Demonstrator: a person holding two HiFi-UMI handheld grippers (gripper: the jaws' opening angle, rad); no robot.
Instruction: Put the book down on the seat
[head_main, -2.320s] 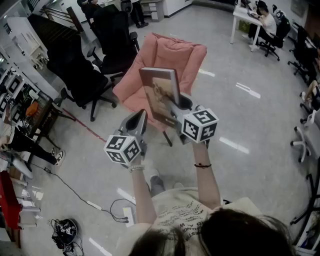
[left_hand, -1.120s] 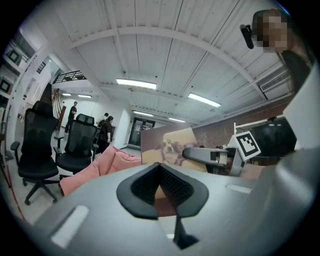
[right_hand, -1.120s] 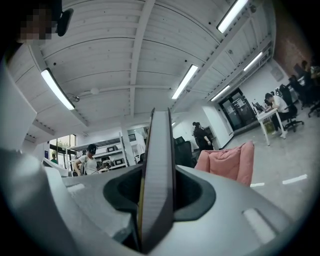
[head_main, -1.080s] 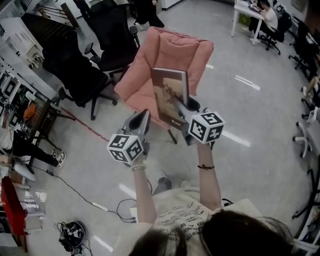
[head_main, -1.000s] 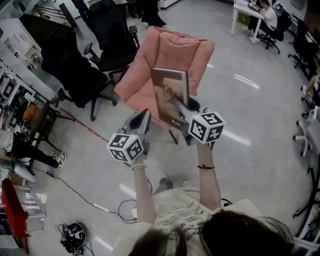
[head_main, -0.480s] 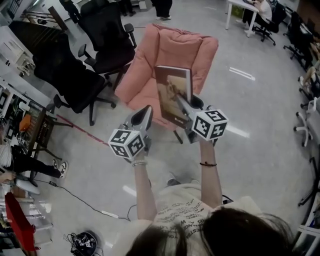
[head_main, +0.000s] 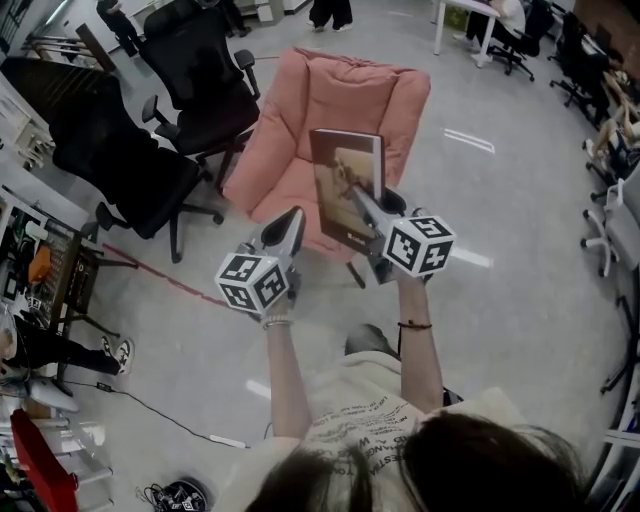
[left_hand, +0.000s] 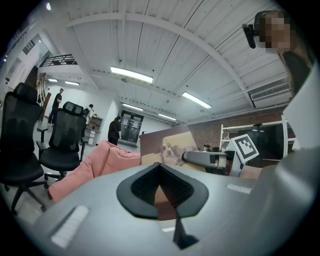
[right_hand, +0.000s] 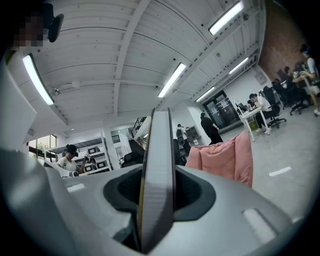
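A brown hardcover book (head_main: 346, 186) with a dog picture on its cover stands upright in my right gripper (head_main: 362, 203), which is shut on its lower edge. From the right gripper view I see the book's edge (right_hand: 157, 185) clamped between the jaws. The pink armchair (head_main: 330, 105) sits just beyond the book, its seat (head_main: 285, 185) partly hidden by it. My left gripper (head_main: 288, 227) floats beside the book's left, shut and holding nothing. In the left gripper view the book (left_hand: 172, 145), the right gripper (left_hand: 205, 158) and the pink armchair (left_hand: 97, 165) lie ahead.
Two black office chairs (head_main: 195, 70) (head_main: 120, 165) stand left of the armchair. A rack of gear (head_main: 40, 270) lines the left wall. Desks with seated people (head_main: 490, 20) are far right, and a pale chair (head_main: 615, 235) at the right edge.
Both grippers and the book have moved closer to the pink armchair, which now looms larger. The grip on the book is unchanged.
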